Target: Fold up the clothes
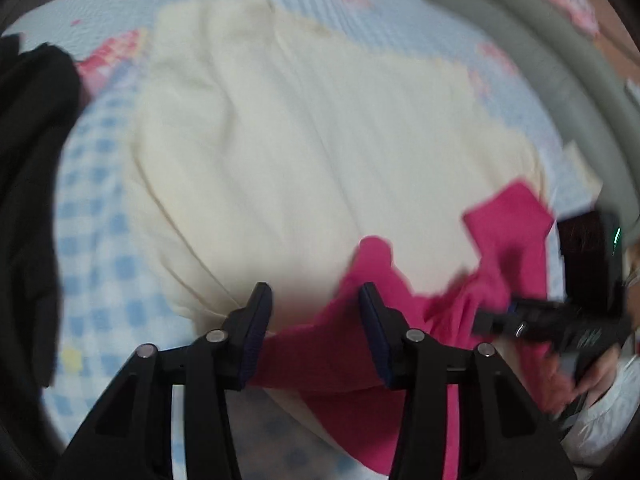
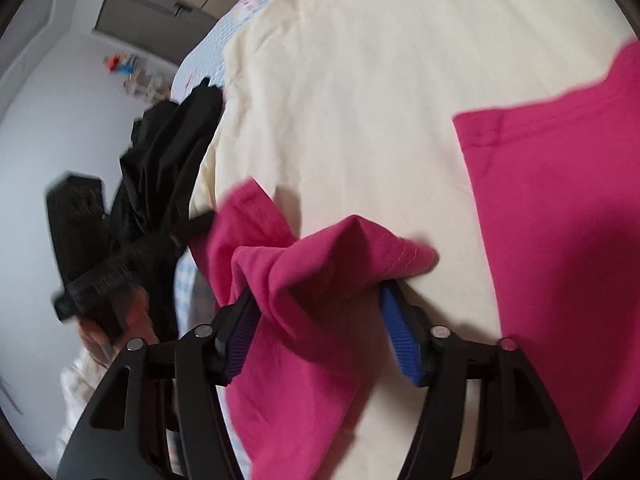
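Observation:
A magenta garment [image 1: 508, 240] lies crumpled over the near edge of a cream garment [image 1: 300, 140] that is spread flat on the bed. My left gripper [image 1: 314, 300] is open, and a strip of the magenta cloth runs across between its fingers near their base. In the right wrist view my right gripper [image 2: 319, 294] is open wide, with a bunched fold of the magenta garment [image 2: 320, 264] draped between its blue pads. A flatter part of the magenta cloth [image 2: 560, 200] rests on the cream garment [image 2: 380, 80]. The right gripper [image 1: 486, 322] also shows at the lower right, touching the magenta cloth.
A blue checked quilt [image 1: 92, 240] covers the bed. A black garment [image 1: 28, 160] is heaped at the left edge, also visible as the black garment [image 2: 168, 148]. A grey-green cushion [image 1: 540, 60] curves along the far right. A hand [image 2: 112, 320] holds the left tool; beyond it are a wall and a cupboard [image 2: 152, 4].

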